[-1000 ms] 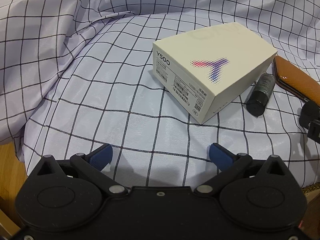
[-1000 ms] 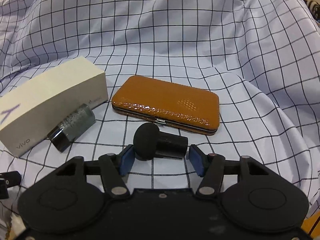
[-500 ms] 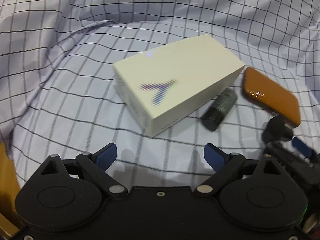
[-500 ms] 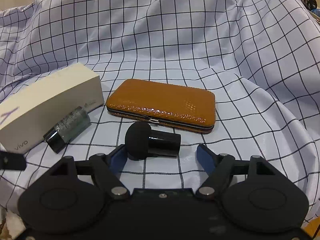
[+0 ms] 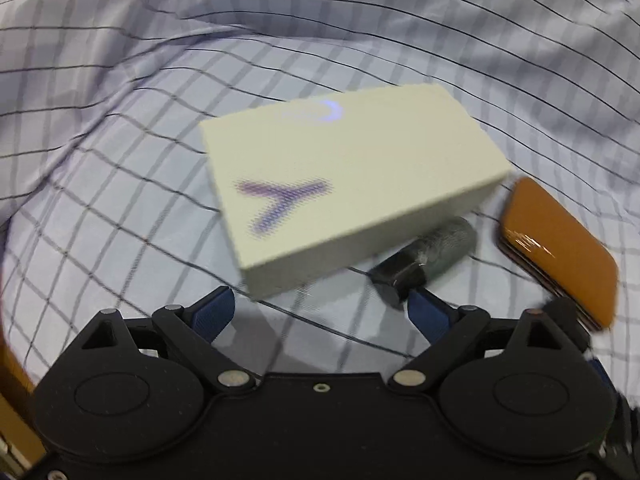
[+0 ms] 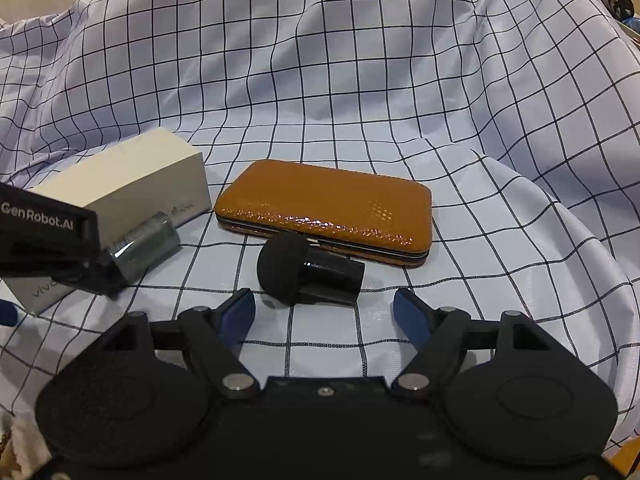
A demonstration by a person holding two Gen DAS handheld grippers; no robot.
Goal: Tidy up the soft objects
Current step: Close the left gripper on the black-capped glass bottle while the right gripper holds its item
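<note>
Cream cardboard box point(image 6: 120, 184) w/ purple Y mark sits at 9 o'clock on checked white cloth point(image 6: 360, 80). Grey glittery bottle point(image 6: 144, 244) touches box's side. Left gripper point(image 5: 318, 314): jaws spread, nothing between, just closing a bit. Orange glossy wallet point(image 6: 328, 208) at centre; black foam-headed mic point(image 6: 308, 270) just beside it, 6 o'clock. Right gripper point(image 6: 324, 314): jaws were opening, now spread, mic lying free ahead of tips.

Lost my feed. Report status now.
Left gripper open, empty. Right gripper just opened, black sponge applicator released on checked cloth. Nothing blocking.
</note>
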